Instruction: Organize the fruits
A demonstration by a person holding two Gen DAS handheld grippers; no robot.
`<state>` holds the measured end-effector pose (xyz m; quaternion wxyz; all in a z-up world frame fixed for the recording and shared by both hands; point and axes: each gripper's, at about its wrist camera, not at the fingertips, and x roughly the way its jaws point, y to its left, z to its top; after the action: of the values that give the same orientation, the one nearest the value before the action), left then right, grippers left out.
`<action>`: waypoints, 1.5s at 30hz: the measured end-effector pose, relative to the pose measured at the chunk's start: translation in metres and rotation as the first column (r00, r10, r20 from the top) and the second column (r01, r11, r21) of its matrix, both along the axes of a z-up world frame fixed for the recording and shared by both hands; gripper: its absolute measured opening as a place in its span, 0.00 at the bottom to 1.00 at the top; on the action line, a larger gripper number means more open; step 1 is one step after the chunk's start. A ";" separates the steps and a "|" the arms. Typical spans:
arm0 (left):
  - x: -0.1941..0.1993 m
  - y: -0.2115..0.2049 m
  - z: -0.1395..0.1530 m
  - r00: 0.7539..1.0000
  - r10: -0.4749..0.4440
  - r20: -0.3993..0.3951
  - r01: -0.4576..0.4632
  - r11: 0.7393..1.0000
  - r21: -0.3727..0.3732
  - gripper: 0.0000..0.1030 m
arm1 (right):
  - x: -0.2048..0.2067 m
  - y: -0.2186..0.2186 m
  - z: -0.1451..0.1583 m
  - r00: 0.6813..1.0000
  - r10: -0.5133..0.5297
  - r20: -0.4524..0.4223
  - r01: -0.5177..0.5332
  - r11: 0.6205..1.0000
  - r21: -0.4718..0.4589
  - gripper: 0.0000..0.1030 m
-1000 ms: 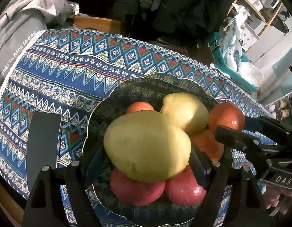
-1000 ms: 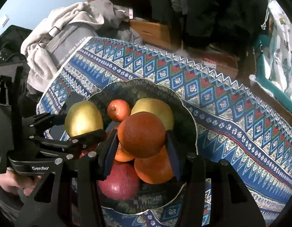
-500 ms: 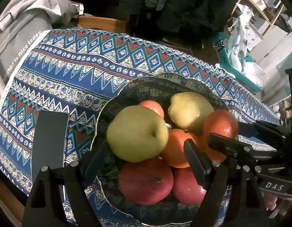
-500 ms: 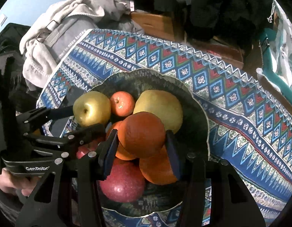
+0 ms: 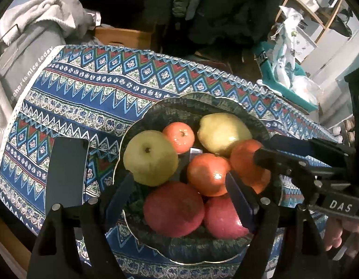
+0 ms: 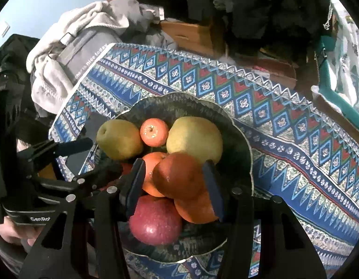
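A dark patterned bowl (image 5: pixel 202 100) (image 6: pixel 240 153) on the blue patterned tablecloth holds several fruits. A yellow-green apple (image 5: pixel 150 158) (image 6: pixel 119 139) lies free at its left side. My left gripper (image 5: pixel 179 197) (image 6: pixel 91 158) hangs open above the two red apples (image 5: pixel 173 209) and touches none. In the right wrist view, an orange (image 6: pixel 179 176) (image 5: pixel 247 162) rests on top of the pile between the fingers of my right gripper (image 6: pixel 173 186) (image 5: pixel 279 151). Its jaws are opening, and a gap shows at the left pad.
A dark phone (image 5: pixel 66 172) lies flat on the cloth left of the bowl. Grey clothes (image 5: pixel 35 37) are heaped past the table's left end. A teal bin with bags (image 5: pixel 286 79) stands at the far right. A hand (image 5: pixel 342 239) holds the right gripper's handle.
The left gripper let go of the yellow-green apple, which now lies in the bowl, and drew back. The orange has settled on the pile as the right jaws widened slightly.
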<state>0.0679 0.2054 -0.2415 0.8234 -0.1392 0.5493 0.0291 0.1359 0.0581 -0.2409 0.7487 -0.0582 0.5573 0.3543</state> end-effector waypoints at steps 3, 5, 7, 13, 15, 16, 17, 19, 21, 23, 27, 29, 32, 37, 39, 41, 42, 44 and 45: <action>-0.005 -0.004 0.008 1.000 -0.004 0.014 0.004 1.000 -0.002 0.80 | -0.002 -0.006 0.008 1.000 -0.011 0.025 0.011 1.000 -0.011 0.51; -0.007 -0.008 0.014 1.000 -0.009 0.022 0.009 1.000 0.002 0.80 | -0.004 -0.011 0.016 0.999 -0.020 0.046 0.021 1.000 -0.014 0.52; -0.011 -0.012 0.021 0.999 -0.015 0.034 0.015 1.000 0.014 0.80 | -0.006 -0.017 0.024 0.998 -0.033 0.058 0.034 0.999 -0.006 0.56; -0.020 -0.026 0.047 0.997 -0.035 0.071 0.033 0.999 0.034 0.80 | -0.013 -0.032 0.053 0.990 -0.064 0.122 0.063 0.998 0.012 0.57; -0.024 -0.030 0.058 0.995 -0.042 0.090 0.038 0.998 0.046 0.80 | -0.015 -0.039 0.065 0.987 -0.082 0.140 0.080 0.996 0.025 0.62; -0.027 -0.032 0.065 0.993 -0.045 0.105 0.040 0.998 0.052 0.80 | -0.016 -0.042 0.069 0.985 -0.090 0.149 0.087 0.996 0.028 0.64; -0.028 -0.034 0.070 0.992 -0.047 0.114 0.040 0.998 0.058 0.80 | -0.017 -0.045 0.075 0.982 -0.098 0.163 0.095 0.995 0.031 0.64; -0.031 -0.037 0.081 0.991 -0.047 0.125 0.039 0.997 0.066 0.81 | -0.020 -0.052 0.087 0.976 -0.113 0.188 0.107 0.993 0.041 0.64; -0.034 -0.041 0.095 0.988 -0.050 0.143 0.040 0.996 0.077 0.81 | -0.023 -0.059 0.096 0.970 -0.132 0.203 0.123 0.991 0.054 0.64; -0.036 -0.044 0.106 0.985 -0.057 0.163 0.042 0.995 0.090 0.81 | -0.025 -0.068 0.108 0.965 -0.153 0.214 0.140 0.987 0.075 0.64; -0.045 -0.052 0.127 0.976 -0.064 0.209 0.035 0.990 0.139 0.81 | -0.031 -0.081 0.131 0.949 -0.185 0.255 0.165 0.981 0.099 0.69; -0.049 -0.056 0.136 0.971 -0.071 0.227 0.037 0.988 0.151 0.81 | -0.035 -0.087 0.140 0.939 -0.199 0.280 0.175 0.979 0.109 0.71; -0.054 -0.059 0.148 0.965 -0.077 0.253 0.038 0.987 0.158 0.81 | -0.043 -0.097 0.155 0.923 -0.216 0.317 0.184 0.975 0.128 0.72; -0.063 -0.068 0.169 0.952 -0.089 0.294 0.041 0.985 0.166 0.84 | -0.056 -0.111 0.174 0.903 -0.237 0.358 0.194 0.969 0.152 0.75; -0.068 -0.073 0.177 0.944 -0.099 0.314 0.042 0.982 0.182 0.84 | -0.064 -0.118 0.183 0.892 -0.242 0.383 0.197 0.968 0.153 0.77; -0.072 -0.077 0.184 0.938 -0.104 0.330 0.041 0.981 0.191 0.84 | -0.070 -0.124 0.190 0.881 -0.247 0.403 0.200 0.967 0.155 0.77; -0.074 -0.079 0.189 0.935 -0.104 0.340 0.040 0.981 0.190 0.85 | -0.073 -0.127 0.195 0.876 -0.250 0.413 0.201 0.967 0.160 0.77; -0.078 -0.081 0.197 0.927 -0.106 0.360 0.041 0.983 0.182 0.87 | -0.080 -0.133 0.203 0.865 -0.256 0.431 0.202 0.965 0.167 0.78; -0.080 -0.082 0.202 0.923 -0.106 0.370 0.042 0.983 0.179 0.88 | -0.083 -0.136 0.207 0.859 -0.262 0.440 0.206 0.963 0.171 0.78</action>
<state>-0.0118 0.1232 -0.0399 0.9229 -0.0516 0.3811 0.0166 0.0527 -0.0780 -0.0337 0.8986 -0.0277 0.3457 0.2689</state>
